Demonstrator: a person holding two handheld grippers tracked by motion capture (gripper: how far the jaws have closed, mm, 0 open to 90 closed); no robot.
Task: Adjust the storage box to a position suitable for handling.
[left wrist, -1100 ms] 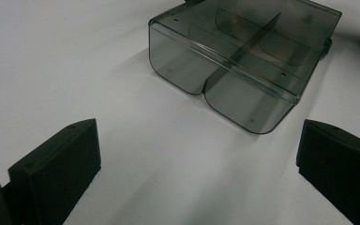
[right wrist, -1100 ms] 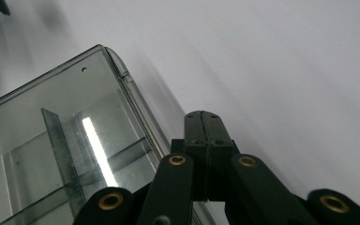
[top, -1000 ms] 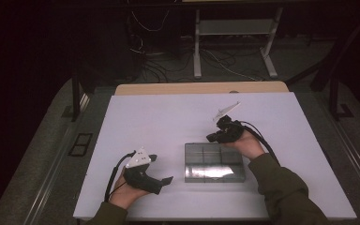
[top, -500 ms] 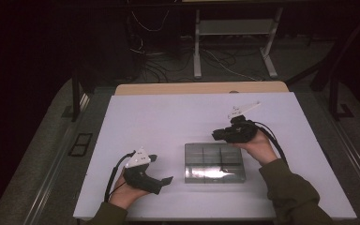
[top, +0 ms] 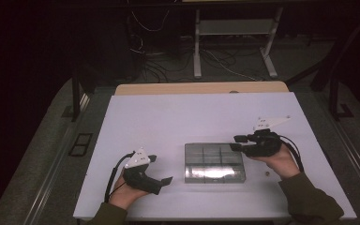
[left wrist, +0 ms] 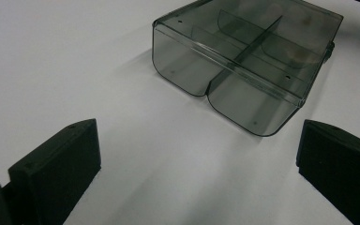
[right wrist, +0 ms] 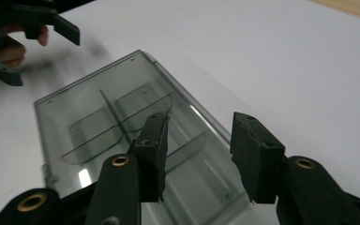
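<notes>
A clear grey plastic box with several compartments lies shut on the white table. My left gripper rests on the table left of the box and points at it. Its jaws stand wide open with nothing between them, as the left gripper view shows, and the box lies a little ahead. My right gripper hovers at the box's right far corner, pointing left. Its jaws have just been opening and hold nothing; in the right gripper view they stand apart above the box.
A small dark speck lies on the table right of the box. A wooden strip runs along the table's far edge. Beyond it are a metal stand and cables on the dark floor. The left gripper shows far off in the right gripper view.
My right hand has moved to the right, from above the box's far edge to its right end, and its jaws have parted. The left hand has stayed put.
</notes>
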